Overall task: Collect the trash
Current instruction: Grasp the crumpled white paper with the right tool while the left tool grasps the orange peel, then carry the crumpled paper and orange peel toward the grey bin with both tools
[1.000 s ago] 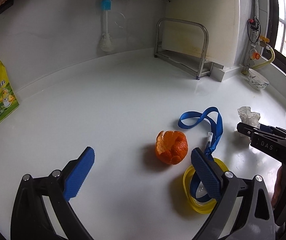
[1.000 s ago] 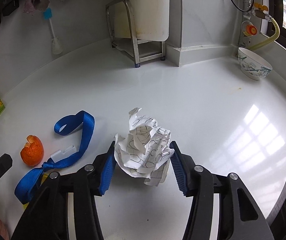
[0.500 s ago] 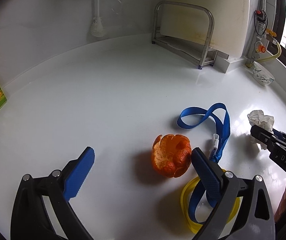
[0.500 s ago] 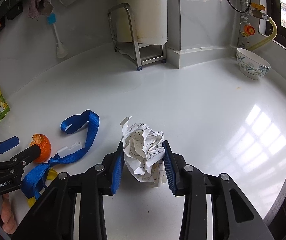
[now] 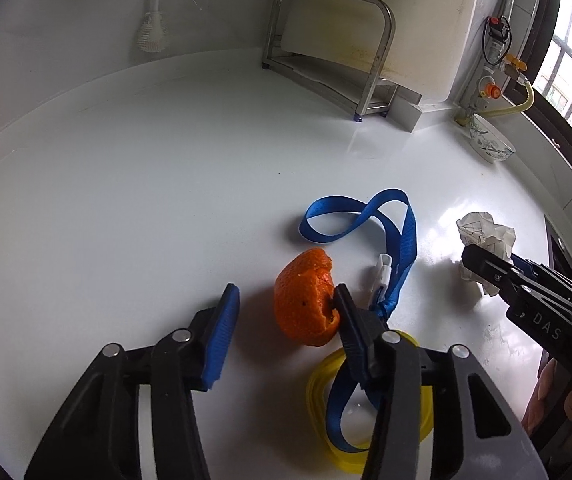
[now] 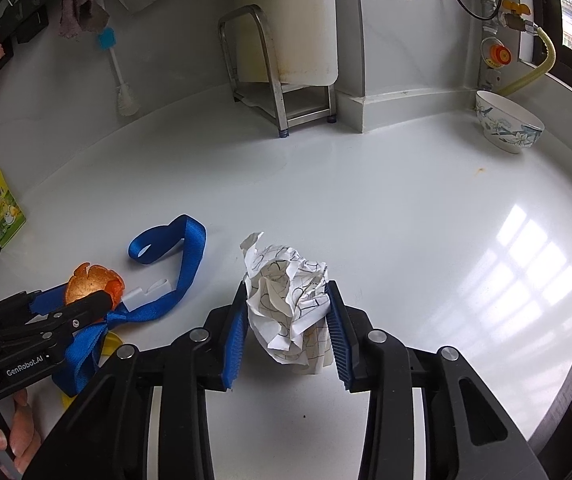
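The white countertop (image 6: 406, 208) was seen bearing all the litter. The crumpled paper (image 6: 290, 300) was held between the pads of the right gripper (image 6: 288, 320), which was closed onto it. The orange peel (image 5: 306, 300) lay between the half-open jaws of the left gripper (image 5: 282, 320), touching the right pad only, nothing gripped. Closure would best be centred, so the blue lanyard (image 5: 402, 240) beside it was not caught.
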Motion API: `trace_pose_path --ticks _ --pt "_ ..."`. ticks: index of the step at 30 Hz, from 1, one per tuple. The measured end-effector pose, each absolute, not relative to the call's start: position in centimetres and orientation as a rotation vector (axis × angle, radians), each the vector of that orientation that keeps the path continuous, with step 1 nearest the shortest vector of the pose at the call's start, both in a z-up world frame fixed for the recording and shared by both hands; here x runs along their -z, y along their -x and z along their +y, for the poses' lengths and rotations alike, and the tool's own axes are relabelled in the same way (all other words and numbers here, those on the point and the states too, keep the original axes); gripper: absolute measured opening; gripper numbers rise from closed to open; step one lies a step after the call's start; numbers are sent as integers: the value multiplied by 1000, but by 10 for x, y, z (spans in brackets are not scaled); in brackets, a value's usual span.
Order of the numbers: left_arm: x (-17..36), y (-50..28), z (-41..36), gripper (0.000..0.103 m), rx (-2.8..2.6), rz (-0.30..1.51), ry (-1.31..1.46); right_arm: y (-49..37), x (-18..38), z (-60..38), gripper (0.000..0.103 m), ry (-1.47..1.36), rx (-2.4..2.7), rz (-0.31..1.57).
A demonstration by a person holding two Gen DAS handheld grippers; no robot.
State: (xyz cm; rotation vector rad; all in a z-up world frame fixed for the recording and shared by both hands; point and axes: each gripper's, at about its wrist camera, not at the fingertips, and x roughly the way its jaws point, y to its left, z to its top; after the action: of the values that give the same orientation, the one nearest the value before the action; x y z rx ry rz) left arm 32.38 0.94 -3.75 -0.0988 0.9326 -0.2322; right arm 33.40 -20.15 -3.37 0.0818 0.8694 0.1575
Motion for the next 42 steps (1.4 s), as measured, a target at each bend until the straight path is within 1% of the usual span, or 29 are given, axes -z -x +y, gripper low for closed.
trace_pose_path --ticks 2,5,12,21,35,42 --pt "34 -323 5 24 250 927 88 -333 33 -201 36 -81 -159 868" --pt "30 -321 3 21 220 913 58 -328 32 -201 36 -83 -163 862" --pt "20 -308 22 20 165 876 75 -316 31 -202 36 -96 -166 855" --pt "1 -264 25 20 137 824 32 -275 15 -195 36 -102 -184 836" --pt "-22 -151 28 20 132 755 14 -144 -16 -185 36 -91 -180 771" --pt "-26 -84 12 20 163 712 -45 -74 -14 -197 36 -187 -157 767"
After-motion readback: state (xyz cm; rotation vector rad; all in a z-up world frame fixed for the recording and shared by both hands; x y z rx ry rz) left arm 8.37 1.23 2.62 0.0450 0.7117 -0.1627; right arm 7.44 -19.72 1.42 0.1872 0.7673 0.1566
